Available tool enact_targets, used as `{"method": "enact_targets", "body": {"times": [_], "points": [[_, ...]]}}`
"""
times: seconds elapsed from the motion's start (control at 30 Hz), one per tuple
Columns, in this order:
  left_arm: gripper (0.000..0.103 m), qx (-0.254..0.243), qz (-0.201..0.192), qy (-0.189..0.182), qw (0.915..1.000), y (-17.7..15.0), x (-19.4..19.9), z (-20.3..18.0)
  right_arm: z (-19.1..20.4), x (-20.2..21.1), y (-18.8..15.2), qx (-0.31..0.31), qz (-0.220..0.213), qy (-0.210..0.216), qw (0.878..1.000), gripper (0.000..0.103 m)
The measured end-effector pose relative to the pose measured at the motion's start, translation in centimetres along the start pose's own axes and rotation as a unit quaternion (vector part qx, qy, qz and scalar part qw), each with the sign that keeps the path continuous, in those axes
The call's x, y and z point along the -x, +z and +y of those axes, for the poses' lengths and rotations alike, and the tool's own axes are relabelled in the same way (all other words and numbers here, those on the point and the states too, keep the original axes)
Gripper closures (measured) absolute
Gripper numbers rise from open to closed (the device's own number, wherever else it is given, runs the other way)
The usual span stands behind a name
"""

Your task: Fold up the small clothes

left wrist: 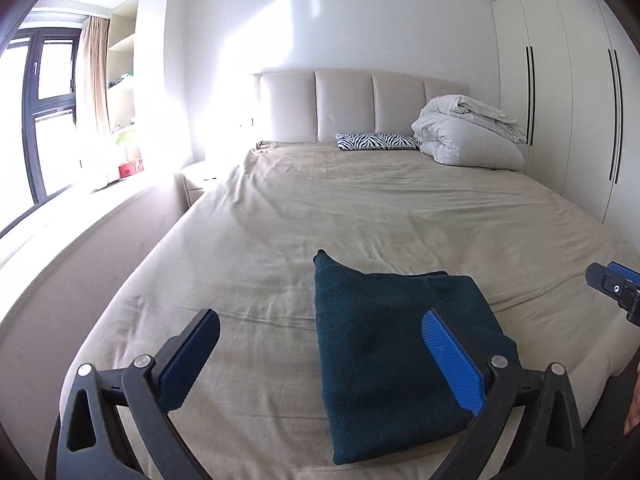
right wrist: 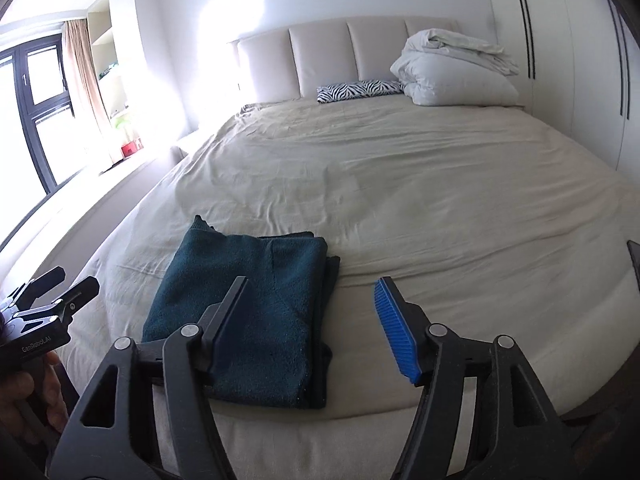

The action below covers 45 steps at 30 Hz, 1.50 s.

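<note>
A dark teal knitted garment (left wrist: pixel 384 356) lies folded into a flat rectangle on the beige bed sheet (left wrist: pixel 320 208), near the foot edge of the bed. It also shows in the right wrist view (right wrist: pixel 260 304). My left gripper (left wrist: pixel 320 344) is open and empty, held above the garment's near left part. My right gripper (right wrist: pixel 308 312) is open and empty, above the garment's right edge. The right gripper's tip shows at the right edge of the left wrist view (left wrist: pixel 616 288). The left gripper shows at the left of the right wrist view (right wrist: pixel 48 304).
A zebra-print pillow (left wrist: pixel 378 142) and a bundled white duvet (left wrist: pixel 468 132) lie at the head of the bed by the padded headboard (left wrist: pixel 344 104). A white wardrobe (left wrist: pixel 568 100) stands on the right. A window ledge (left wrist: pixel 80 216) runs along the left.
</note>
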<state>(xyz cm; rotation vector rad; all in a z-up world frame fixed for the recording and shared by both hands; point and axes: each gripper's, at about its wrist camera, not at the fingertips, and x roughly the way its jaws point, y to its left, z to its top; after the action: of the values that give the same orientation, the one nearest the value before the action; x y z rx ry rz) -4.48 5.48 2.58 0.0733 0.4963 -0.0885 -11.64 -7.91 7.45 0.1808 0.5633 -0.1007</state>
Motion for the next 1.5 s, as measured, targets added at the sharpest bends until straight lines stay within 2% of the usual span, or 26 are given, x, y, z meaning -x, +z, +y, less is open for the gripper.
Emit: {"method": "enact_targets", "body": {"times": [0.1,0.17,0.27,0.37,0.43,0.53,0.6,0.73,0.83,0.97,1.3,1.5], "points": [[0.000,0.000,-0.038,0.045,0.9983,1.3,1.7,0.4,0.8,2.3,0.8,0.004,-0.053,-0.028,0.998,0.009],[0.000,0.004,-0.058,0.050,0.9970,1.7,2.9,0.7,1.4,3.8,1.2,0.004,-0.090,-0.045,0.995,0.003],[0.000,0.019,-0.051,0.019,0.9984,2.1,3.5,1.5,2.3,5.2,1.9,0.016,-0.106,-0.039,0.994,0.003],[0.000,0.033,-0.052,0.006,0.9980,2.1,4.1,1.9,2.7,5.8,2.5,0.009,-0.105,-0.025,0.994,0.003],[0.000,0.036,-0.048,0.019,0.9980,2.0,4.4,2.1,2.8,6.2,2.6,0.005,-0.105,-0.023,0.994,0.003],[0.000,0.028,-0.020,0.045,0.9984,1.8,4.1,1.8,3.3,6.8,2.7,0.010,-0.107,-0.031,0.994,0.002],[0.000,0.027,-0.003,0.045,0.9986,1.4,3.7,1.8,3.7,7.1,2.7,0.014,-0.106,-0.038,0.994,0.002],[0.000,0.042,0.045,0.037,0.9974,0.2,2.4,1.9,4.6,6.9,2.7,0.016,-0.078,-0.036,0.996,0.002],[0.000,0.046,0.075,0.034,0.9955,-0.7,1.0,1.7,5.2,5.7,2.5,0.019,-0.025,-0.055,0.998,0.002],[0.000,0.057,0.115,0.028,0.9913,-2.3,-0.9,1.7,5.3,4.2,1.6,0.008,0.026,-0.050,0.998,0.002],[0.000,0.055,0.147,0.019,0.9874,-4.2,-2.6,1.2,5.8,-0.9,-2.1,0.027,0.126,-0.085,0.988,0.002],[0.000,0.053,0.150,0.025,0.9869,-4.4,-3.0,1.3,5.9,-2.4,-3.3,0.038,0.144,-0.098,0.984,0.002]]}}
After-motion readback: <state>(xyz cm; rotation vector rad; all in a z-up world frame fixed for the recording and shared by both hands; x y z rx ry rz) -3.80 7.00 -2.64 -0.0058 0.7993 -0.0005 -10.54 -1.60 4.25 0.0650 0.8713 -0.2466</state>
